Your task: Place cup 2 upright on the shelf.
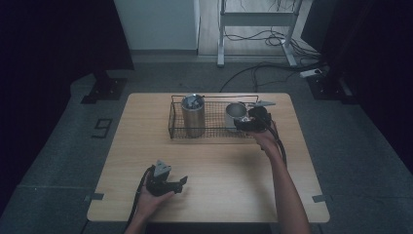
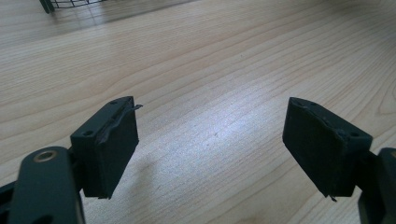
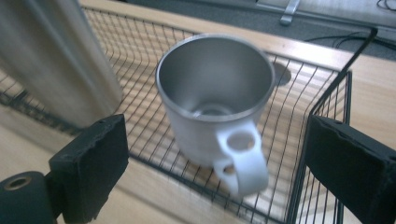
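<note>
The mug stands upright at the basket's right end, handle toward the right claw, which gapes just short of it. The left claw, released, idles near-left on the tabletop.

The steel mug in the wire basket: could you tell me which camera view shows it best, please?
The right gripper view: the mug sits close, with rim, inside and white handle clear. The high view shows it small, beside the right gripper.

Basket wire wall and tall canister flank mug; room above open.
</note>
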The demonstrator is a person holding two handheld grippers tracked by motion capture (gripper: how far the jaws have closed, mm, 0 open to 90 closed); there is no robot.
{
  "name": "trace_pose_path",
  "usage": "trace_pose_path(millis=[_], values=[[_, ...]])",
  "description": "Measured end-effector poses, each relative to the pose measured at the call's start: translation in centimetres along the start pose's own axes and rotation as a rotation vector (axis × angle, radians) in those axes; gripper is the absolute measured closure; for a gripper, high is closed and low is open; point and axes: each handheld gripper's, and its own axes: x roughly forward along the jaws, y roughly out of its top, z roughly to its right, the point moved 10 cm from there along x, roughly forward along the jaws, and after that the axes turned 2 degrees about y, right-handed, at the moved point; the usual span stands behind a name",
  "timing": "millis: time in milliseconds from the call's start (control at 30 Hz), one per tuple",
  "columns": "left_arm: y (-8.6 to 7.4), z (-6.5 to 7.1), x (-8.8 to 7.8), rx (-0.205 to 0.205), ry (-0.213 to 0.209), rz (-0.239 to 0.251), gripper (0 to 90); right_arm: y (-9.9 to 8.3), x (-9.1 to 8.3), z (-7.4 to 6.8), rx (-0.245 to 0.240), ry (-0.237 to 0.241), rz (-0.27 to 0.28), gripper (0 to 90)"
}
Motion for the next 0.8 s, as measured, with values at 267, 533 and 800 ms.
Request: trace_pose_path(millis=[267, 533, 800], values=[[-0.3, 0.1, 0.3, 0.009, 0.0, -0.015, 18.6, -2.0, -2.2, 0.2, 0.011, -0.004, 0.074, 12.3], [-0.5, 0.1, 0.4, 0.013, 0.006, -0.023, 18.6, -3.7, -4.6, 0.0, 0.018, 0.009, 0.125, 13.8], [-0.6, 0.2, 0.6, 0.017, 0.008, -0.03, 18.5, -6.2, -6.3, 0.3, 0.022, 0.006, 0.147, 16.6]])
